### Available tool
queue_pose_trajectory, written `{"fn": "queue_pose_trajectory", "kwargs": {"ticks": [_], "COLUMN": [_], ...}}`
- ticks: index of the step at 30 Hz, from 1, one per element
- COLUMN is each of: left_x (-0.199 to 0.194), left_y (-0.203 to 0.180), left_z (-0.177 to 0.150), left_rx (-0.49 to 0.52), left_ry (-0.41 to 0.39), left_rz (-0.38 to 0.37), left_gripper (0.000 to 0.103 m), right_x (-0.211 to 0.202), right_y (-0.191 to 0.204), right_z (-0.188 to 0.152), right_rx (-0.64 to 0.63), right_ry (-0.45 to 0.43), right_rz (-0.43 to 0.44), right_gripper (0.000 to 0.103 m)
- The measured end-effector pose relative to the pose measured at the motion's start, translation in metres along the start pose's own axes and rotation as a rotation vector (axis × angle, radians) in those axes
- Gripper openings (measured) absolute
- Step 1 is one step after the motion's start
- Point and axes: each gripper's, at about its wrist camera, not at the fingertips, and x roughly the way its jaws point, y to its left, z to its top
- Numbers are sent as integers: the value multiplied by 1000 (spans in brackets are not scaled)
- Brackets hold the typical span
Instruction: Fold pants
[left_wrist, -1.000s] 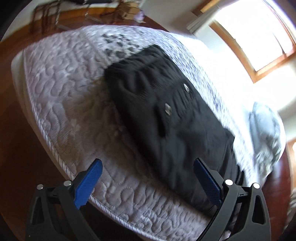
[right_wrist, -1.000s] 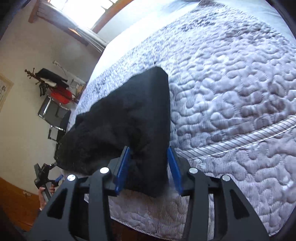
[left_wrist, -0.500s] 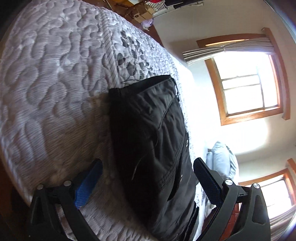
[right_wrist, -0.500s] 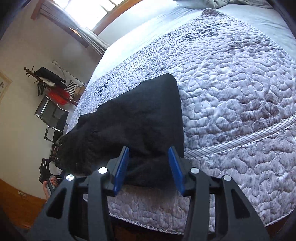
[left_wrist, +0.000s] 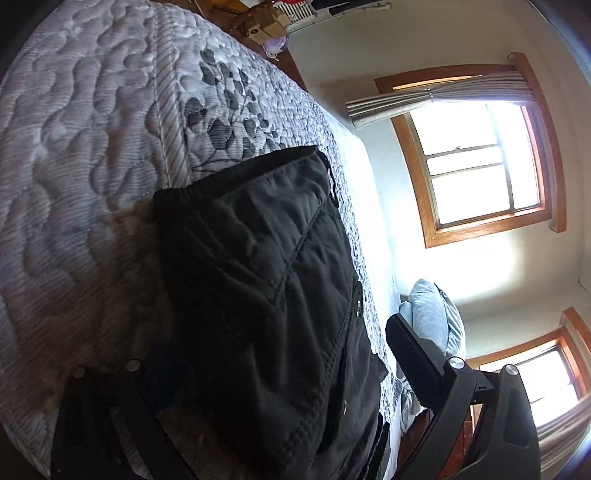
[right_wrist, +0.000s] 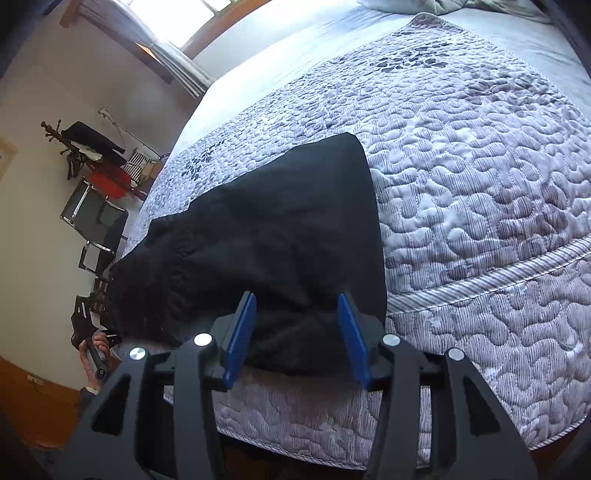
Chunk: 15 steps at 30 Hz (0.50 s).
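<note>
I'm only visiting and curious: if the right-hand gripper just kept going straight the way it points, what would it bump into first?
The black pants. The right gripper points along the bed, and the folded end of the pants already lies between its open blue fingers, so it would push into that cloth almost at once.

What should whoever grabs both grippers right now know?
Left gripper: open, straddling the waistband end of the black fabric pants.
Right gripper: jaws apart around the pants' near hem edge, not clamped.
The pants lie lengthwise on the grey quilted bedspread near the bed's edge, apparently already folded leg over leg.
Left: probably grip both ends and fold crosswise.
</note>
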Motion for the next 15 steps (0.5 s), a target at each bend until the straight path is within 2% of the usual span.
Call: {"fn": "queue_pose_trajectory", "kwargs": {"ticks": [2, 3, 4, 5, 7, 11, 15], "left_x": [4, 4, 6, 12, 18, 18, 28], "left_y": [-2, -2, 0, -1, 3, -3, -26], "left_z": [-2, -1, -1, 0, 2, -2, -1], "left_rx": [11, 10, -10, -35, -59, -18, 36], "left_ry": [3, 3, 5, 8, 8, -11, -36], "left_rz": [8, 7, -1, -15, -38, -40, -49], "left_gripper": [96, 84, 63, 57, 48, 38, 29], "right_x": [1, 1, 2, 3, 4, 6, 5], "right_y": [0, -1, -1, -2, -5, -9, -13], "right_z": [0, 0, 1, 1, 1, -1, -1], "right_rx": [-4, -3, -2, 1, 9, 18, 32], "right_ry": [3, 4, 5, 5, 7, 12, 7], "right_rz": [-6, -11, -13, -18, -23, -32, -33], "right_gripper": [49, 49, 50, 50, 51, 51, 53]}}
